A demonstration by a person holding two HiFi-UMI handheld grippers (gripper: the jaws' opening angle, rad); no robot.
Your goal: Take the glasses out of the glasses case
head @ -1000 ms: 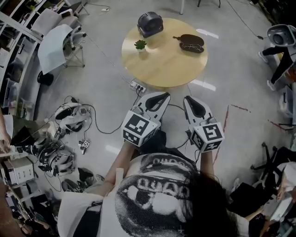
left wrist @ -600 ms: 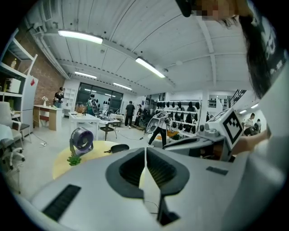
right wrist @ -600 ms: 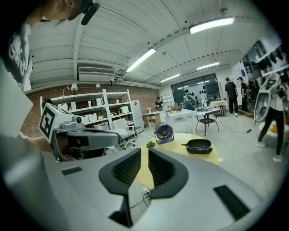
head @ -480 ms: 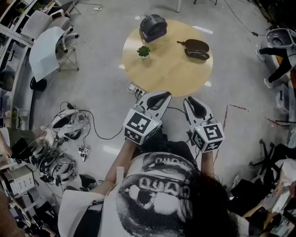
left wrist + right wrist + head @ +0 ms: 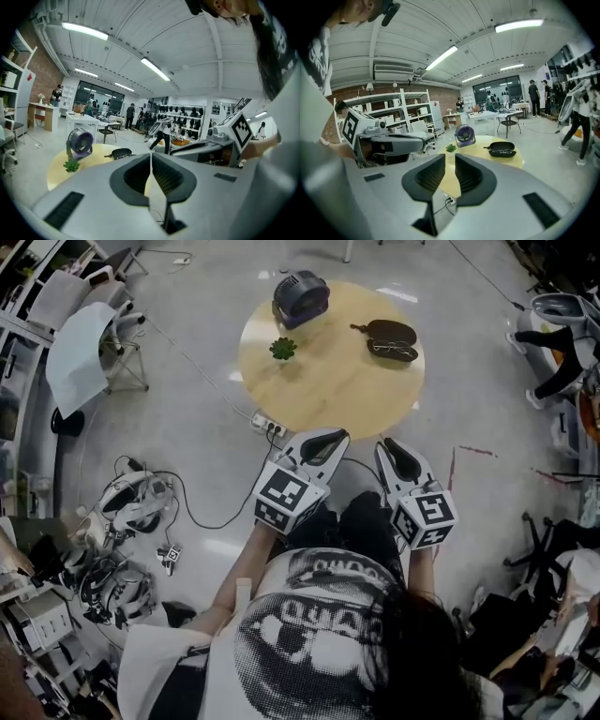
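Observation:
The dark glasses case (image 5: pixel 387 331) lies open on the far right of the round yellow table (image 5: pixel 328 381), with the glasses (image 5: pixel 395 349) in its near half. It shows far off in the left gripper view (image 5: pixel 121 153) and the right gripper view (image 5: pixel 502 149). Both grippers are held side by side over the floor, short of the table's near edge. My left gripper (image 5: pixel 330 437) (image 5: pixel 151 161) is shut with nothing in it. My right gripper (image 5: pixel 388 444) (image 5: pixel 450 166) is open by a narrow gap, nothing between its pads; its jaws have just been opening.
A small purple fan (image 5: pixel 300 294) stands at the table's far left and a little green plant (image 5: pixel 283 349) in front of it. A power strip (image 5: pixel 266 424) and cables lie on the floor by the table. Headsets and gear (image 5: pixel 131 498) litter the floor at left.
The head view has shifted a little, so the table and floor clutter sit slightly elsewhere in frame. Both grippers stay side by side short of the table, the case untouched.

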